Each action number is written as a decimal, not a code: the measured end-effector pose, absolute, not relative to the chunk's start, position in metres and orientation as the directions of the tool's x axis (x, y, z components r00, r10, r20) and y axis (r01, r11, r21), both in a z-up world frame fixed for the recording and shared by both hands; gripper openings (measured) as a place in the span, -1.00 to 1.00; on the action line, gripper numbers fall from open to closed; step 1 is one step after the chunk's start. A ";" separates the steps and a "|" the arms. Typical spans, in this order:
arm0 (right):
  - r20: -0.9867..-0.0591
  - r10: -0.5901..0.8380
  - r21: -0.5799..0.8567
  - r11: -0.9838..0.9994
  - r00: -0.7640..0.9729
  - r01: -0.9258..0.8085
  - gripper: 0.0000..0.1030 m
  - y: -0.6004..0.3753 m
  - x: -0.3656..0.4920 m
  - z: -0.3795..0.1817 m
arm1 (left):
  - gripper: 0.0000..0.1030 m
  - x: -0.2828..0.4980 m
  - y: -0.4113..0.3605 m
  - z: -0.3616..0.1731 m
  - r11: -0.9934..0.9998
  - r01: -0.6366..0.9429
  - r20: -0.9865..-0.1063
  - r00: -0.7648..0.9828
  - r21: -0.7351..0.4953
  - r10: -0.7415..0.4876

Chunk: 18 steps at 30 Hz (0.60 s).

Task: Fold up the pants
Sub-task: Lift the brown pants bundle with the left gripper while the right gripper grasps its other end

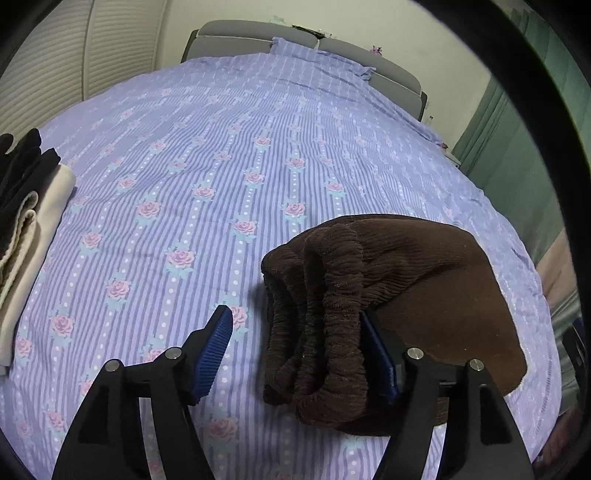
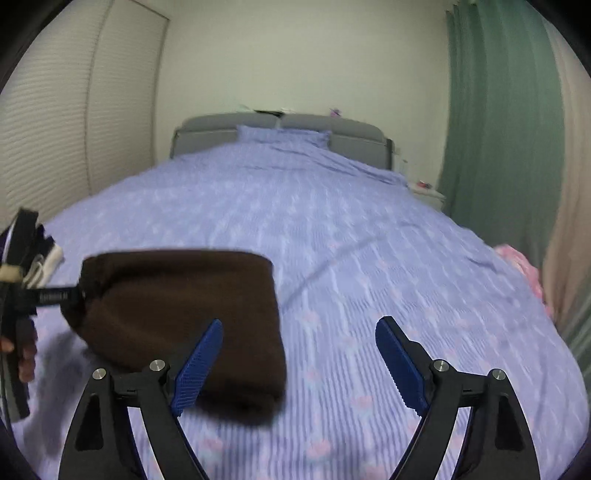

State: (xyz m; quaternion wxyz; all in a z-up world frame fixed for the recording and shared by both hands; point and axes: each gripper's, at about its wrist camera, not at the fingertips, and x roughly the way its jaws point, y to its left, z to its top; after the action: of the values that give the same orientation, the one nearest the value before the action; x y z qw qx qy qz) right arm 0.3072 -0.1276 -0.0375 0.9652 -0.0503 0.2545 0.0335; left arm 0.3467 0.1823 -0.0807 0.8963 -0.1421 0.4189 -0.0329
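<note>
So the left gripper (image 1: 299,350) has its blue ribbed pads spread wide, and the right-hand pad is pressed up against the bunched waistband of the brown pants (image 1: 388,295), while the other pad (image 1: 212,354) sits apart over bare bedspread, so nothing's actually pinched between them. The right gripper (image 2: 299,365) is wide open too, holding nothing, just hanging above the bed with its left pad overlapping the near edge of the pants in the picture. The pants are folded down into a thick squarish bundle of dark brown ribbed knit, kinda corduroy-looking, with the elastic waistband scrunched into puffy gathered ridges on the left end. They're lying on the near part of the bedspread (image 1: 207,155), which is lavender with thin stripes, dotted bands and little pink roses. Off at the left edge there's a stack of folded clothes (image 1: 26,206), cream fabric under black. Grey padded headboard (image 1: 236,35) at the far end, green curtain (image 2: 498,122) on the right.
</note>
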 end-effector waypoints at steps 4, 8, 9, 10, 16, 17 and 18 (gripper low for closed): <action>-0.565 0.171 0.099 0.985 0.807 -0.139 0.66 -0.142 0.354 -0.047 | 0.46 0.333 0.181 -0.061 0.959 -0.037 -0.719 0.670 -0.280 -0.184; -0.570 0.190 0.149 0.981 0.800 -0.127 0.66 -0.149 0.375 -0.051 | 0.67 0.316 0.169 -0.032 0.982 -0.009 -0.666 0.736 -0.191 -0.123; -0.568 0.202 0.165 0.978 0.798 -0.130 0.66 -0.150 0.376 -0.051 | 0.68 0.313 0.169 -0.027 0.983 -0.015 -0.654 0.748 -0.184 -0.111; -0.568 0.210 0.175 0.976 0.796 -0.132 0.67 -0.152 0.375 -0.052 | 0.70 0.309 0.169 -0.022 0.983 -0.029 -0.637 0.765 -0.182 -0.096; -0.585 0.227 0.193 0.971 0.778 -0.139 0.67 -0.153 0.375 -0.067 | 0.84 0.303 0.170 -0.022 0.948 -0.019 -0.595 0.783 -0.317 -0.183; -0.594 0.231 0.205 0.970 0.771 -0.132 0.67 -0.154 0.376 -0.072 | 0.84 0.304 0.169 -0.026 0.947 -0.015 -0.598 0.778 -0.320 -0.190; -0.598 0.238 0.219 0.967 0.765 -0.130 0.67 -0.156 0.377 -0.075 | 0.84 0.308 0.165 -0.033 0.951 -0.020 -0.608 0.773 -0.309 -0.181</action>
State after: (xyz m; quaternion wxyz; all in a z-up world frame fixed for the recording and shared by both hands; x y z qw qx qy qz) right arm 0.3767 -0.1561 -0.0751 0.9359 0.0827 0.3281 0.0982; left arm 0.3085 0.1652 -0.0326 0.9295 -0.1506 0.3339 -0.0432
